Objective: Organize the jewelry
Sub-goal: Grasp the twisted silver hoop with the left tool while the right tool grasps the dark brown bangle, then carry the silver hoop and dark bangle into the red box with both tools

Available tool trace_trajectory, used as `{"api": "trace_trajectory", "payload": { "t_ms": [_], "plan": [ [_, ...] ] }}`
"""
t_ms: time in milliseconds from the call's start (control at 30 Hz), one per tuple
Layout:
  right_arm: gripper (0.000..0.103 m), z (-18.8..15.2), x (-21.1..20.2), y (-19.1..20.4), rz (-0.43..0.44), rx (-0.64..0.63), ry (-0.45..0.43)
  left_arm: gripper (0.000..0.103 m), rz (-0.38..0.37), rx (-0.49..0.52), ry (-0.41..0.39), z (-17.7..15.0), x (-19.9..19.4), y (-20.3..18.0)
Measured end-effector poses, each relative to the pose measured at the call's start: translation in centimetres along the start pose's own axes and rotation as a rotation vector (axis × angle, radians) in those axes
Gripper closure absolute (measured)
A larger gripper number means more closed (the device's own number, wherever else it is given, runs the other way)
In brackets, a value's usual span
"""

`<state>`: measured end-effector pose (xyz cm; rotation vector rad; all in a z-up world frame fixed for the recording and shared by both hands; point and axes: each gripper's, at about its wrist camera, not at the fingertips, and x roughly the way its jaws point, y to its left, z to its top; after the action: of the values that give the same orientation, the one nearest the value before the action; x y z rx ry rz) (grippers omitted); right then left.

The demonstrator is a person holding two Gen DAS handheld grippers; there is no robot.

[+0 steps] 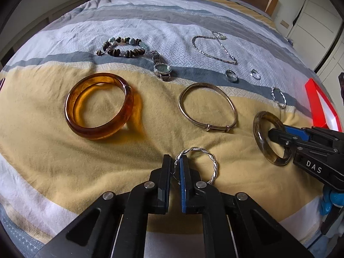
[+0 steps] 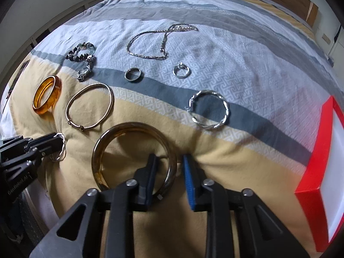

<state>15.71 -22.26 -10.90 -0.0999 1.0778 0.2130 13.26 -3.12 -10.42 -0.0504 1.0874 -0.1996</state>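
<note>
jaws on my left gripper [image 1: 176, 163] are sitting nearly together, pinching the rim of a twisted silver wire bangle [image 1: 206, 163] that is lying on the yellow band of the striped bedspread [image 1: 53, 161]. my right gripper [image 2: 169, 163] is standing clearly apart, its black finger inside a dark translucent brown-green bangle [image 2: 103, 150] and its blue-padded finger outside, so the rim is lying between them; i cannot tell whether either pad is touching it. beyond the left gripper a thin gold-coloured metal bangle [image 1: 206, 107] is resting, and well to its left a thick amber translucent bangle [image 1: 99, 105]. farther back i am seeing a silver wristwatch [image 1: 161, 67], a brown and pale beaded bracelet [image 1: 122, 47], a silver chain necklace [image 1: 212, 47], two small silver rings [image 1: 231, 75], and a second twisted silver bangle [image 2: 209, 109]. at my right edge a red-walled box [image 2: 316, 161] is sitting on the bedspread.
</note>
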Motion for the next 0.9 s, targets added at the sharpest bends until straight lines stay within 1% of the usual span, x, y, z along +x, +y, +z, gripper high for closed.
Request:
{"api": "trace_trajectory", "payload": {
  "t_ms": [67,333,567,700,800,900],
  "plan": [
    [0.094,-0.1,-0.8,-0.2,-0.003,0.010,-0.018,0.098,0.006,-0.001,-0.003,-0.1,-0.5,-0.1],
    [0.095,-1.8,-4.9,0.1,-0.006,0.041,-0.078,0.099,0.050,0.012,-0.039,-0.6,-3.0,-0.5],
    [0.095,-2.8,-9.1,0.0,-0.001,0.071,-0.151,0.099,0.068,0.017,-0.084,-0.4,-5.9,-0.7],
    [0.095,-3.6,-11.7,-1.7,-0.016,0.109,-0.197,0.099,0.036,0.039,-0.106,0.2,-7.4,-2.7],
    [0.095,-4.8,-14.1,-4.8,-0.044,0.167,-0.235,0.099,-0.018,0.078,-0.123,1.3,-8.1,-5.6],
    [0.095,-5.9,-16.1,-8.9,-0.092,0.225,-0.262,0.099,-0.082,0.133,-0.130,2.6,-8.3,-9.7]
  ]
}}
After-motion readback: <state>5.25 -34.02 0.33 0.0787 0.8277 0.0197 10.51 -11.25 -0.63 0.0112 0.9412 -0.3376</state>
